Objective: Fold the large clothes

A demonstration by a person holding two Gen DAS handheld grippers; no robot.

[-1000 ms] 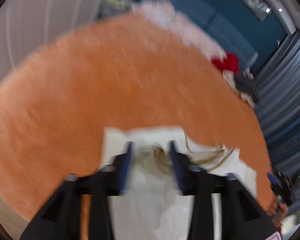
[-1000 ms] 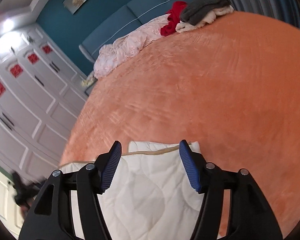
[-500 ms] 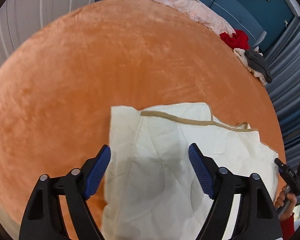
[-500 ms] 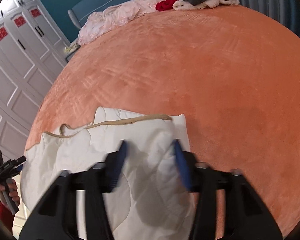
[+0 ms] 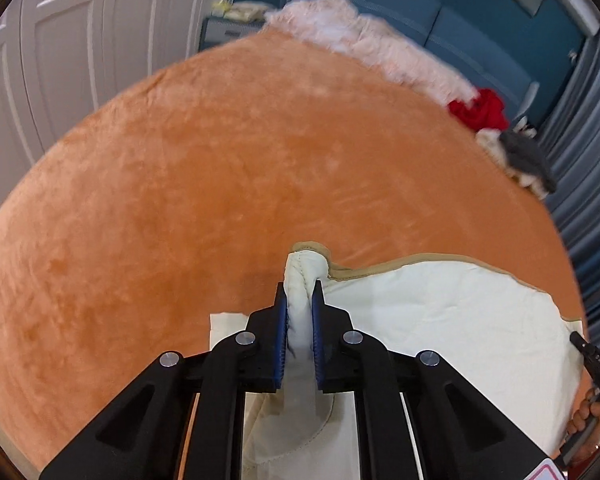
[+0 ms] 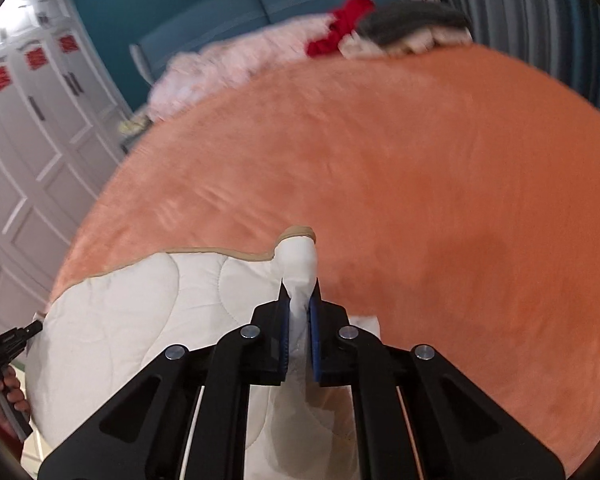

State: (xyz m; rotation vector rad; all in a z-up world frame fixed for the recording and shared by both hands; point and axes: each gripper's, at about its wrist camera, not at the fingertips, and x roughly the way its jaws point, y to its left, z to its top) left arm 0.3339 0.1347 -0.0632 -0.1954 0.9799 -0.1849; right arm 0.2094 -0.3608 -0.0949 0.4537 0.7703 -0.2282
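A cream quilted garment (image 5: 440, 320) with a tan trim lies at the near edge of an orange bed cover (image 5: 180, 200). My left gripper (image 5: 300, 292) is closing, and its blue pads press a pinched-up fold at the garment's left corner. In the right wrist view the same garment (image 6: 140, 312) spreads to the left. My right gripper (image 6: 299, 294) is closing too, with the garment's right corner bunched between its pads. Each view shows a hand (image 5: 584, 420) (image 6: 8, 392) on the other gripper's handle at the frame's edge.
At the far side of the bed lie pink bedding (image 5: 380, 48), a red garment (image 5: 480, 110) and a grey and white pile (image 5: 528, 156). White wardrobe doors (image 5: 60, 60) stand on the left, grey curtains (image 5: 580, 140) on the right.
Both grippers stood open over the flat garment half a second ago. Now each has closed on a corner, and the cloth is bunched up between the pads.
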